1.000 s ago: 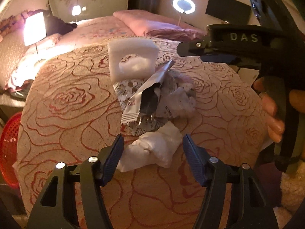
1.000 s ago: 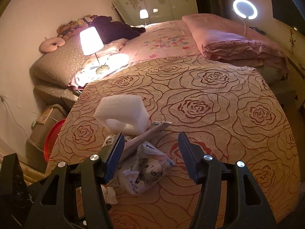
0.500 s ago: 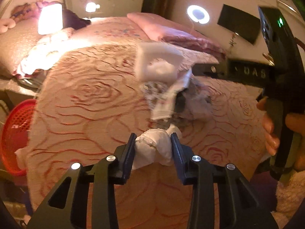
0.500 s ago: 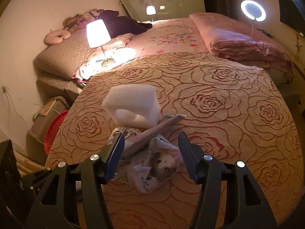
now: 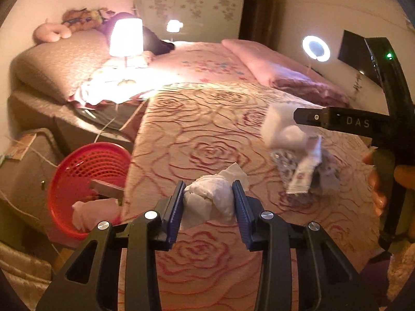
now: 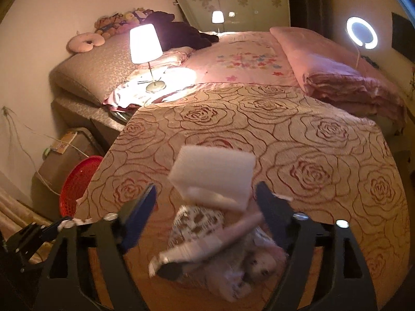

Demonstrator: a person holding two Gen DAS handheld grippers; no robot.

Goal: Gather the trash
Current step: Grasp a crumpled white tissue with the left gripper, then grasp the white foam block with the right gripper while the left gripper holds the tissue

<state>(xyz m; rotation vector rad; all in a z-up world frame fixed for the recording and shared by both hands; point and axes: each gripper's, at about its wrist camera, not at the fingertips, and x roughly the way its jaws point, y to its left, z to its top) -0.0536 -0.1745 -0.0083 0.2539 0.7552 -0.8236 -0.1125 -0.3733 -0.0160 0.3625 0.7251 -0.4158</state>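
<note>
A crumpled tissue [image 5: 210, 197] is clamped between the left gripper [image 5: 208, 207] jaws for binning, while the right gripper [image 6: 207, 215] jaws are spread wide around the wrappers [image 6: 207, 246].

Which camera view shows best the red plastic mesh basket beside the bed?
The left wrist view: the red plastic mesh basket shows its open mouth, its lattice and pale trash inside. The right wrist view shows only part of its rim and wall beyond the bedspread's edge.

Bare bedspread [image 5: 197, 134] lying open toward red basket [image 5: 85, 165]; foam block [image 6: 215, 176] and wrappers [image 6: 207, 246] crowding right hand-held gripper [image 6: 207, 204].
</note>
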